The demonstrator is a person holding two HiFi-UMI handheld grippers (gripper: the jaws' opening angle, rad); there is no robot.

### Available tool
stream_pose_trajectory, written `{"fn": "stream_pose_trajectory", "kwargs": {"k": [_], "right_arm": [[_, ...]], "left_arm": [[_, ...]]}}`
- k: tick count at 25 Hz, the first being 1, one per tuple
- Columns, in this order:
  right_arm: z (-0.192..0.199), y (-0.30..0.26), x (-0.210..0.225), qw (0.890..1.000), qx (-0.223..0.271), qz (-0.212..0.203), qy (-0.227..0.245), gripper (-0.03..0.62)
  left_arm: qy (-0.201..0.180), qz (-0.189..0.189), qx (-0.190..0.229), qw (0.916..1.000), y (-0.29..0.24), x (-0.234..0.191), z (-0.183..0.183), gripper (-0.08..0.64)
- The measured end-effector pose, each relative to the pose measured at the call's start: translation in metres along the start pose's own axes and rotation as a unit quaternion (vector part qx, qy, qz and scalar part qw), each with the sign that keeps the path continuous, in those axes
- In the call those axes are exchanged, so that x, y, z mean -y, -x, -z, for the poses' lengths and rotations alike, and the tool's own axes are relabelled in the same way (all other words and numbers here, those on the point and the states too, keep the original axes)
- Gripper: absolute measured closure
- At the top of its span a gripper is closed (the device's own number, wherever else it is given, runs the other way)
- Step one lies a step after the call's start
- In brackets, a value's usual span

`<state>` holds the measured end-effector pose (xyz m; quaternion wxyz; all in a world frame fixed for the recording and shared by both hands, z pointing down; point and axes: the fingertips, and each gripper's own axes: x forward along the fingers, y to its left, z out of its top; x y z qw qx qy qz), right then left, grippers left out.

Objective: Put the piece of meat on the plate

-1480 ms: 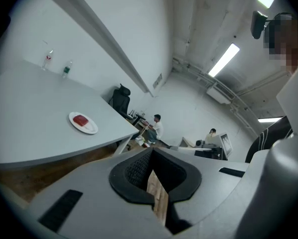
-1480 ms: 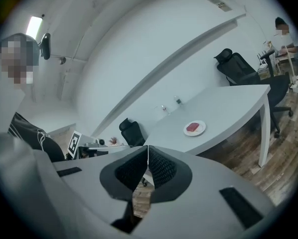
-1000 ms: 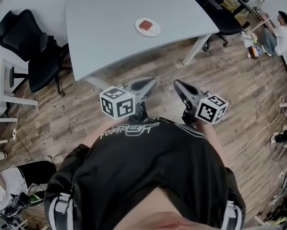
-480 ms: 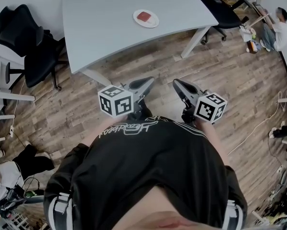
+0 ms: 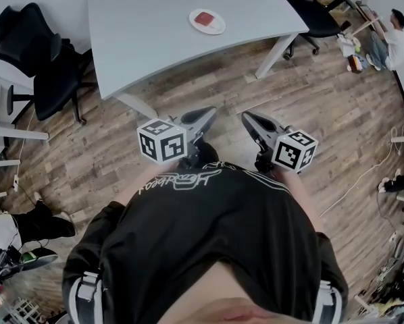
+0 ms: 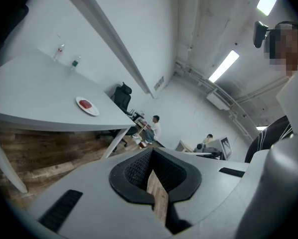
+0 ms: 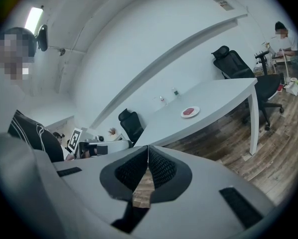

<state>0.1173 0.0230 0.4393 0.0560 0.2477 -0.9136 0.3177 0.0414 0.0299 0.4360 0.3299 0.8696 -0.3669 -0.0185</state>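
A red piece of meat (image 5: 204, 18) lies on a white plate (image 5: 215, 28) near the front of the grey table (image 5: 141, 32). The meat (image 6: 86, 103) on the plate (image 6: 92, 110) shows far off in the left gripper view, and the meat (image 7: 190, 111) on its plate (image 7: 183, 114) likewise in the right gripper view. My left gripper (image 5: 211, 113) and right gripper (image 5: 246, 117) hang side by side in front of my torso, over the wooden floor and well short of the table. Both are shut with nothing between the jaws.
Black office chairs (image 5: 36, 52) stand left of the table, and another chair (image 5: 313, 9) stands at its right end. A person (image 5: 390, 42) sits at the far right. Two small bottles (image 6: 67, 56) stand at the table's far side. A table leg (image 5: 273, 52) and floor cables (image 5: 364, 177) lie ahead.
The table and plate have slid slightly up in the head view. Both grippers stay shut and have sunk slightly in front of my torso.
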Motion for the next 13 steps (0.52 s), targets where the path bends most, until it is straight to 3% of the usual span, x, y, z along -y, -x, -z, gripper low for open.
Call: {"fn": "stream_pose_trajectory", "kwargs": {"k": [13], "right_arm": [[-0.0081,-0.0014,-0.0076,1.0,0.01,0.0,0.002,0.581]], "left_arm": [[-0.008,0.011,0.0,0.9999,0.0081,0.006,-0.0075,0.552]]}}
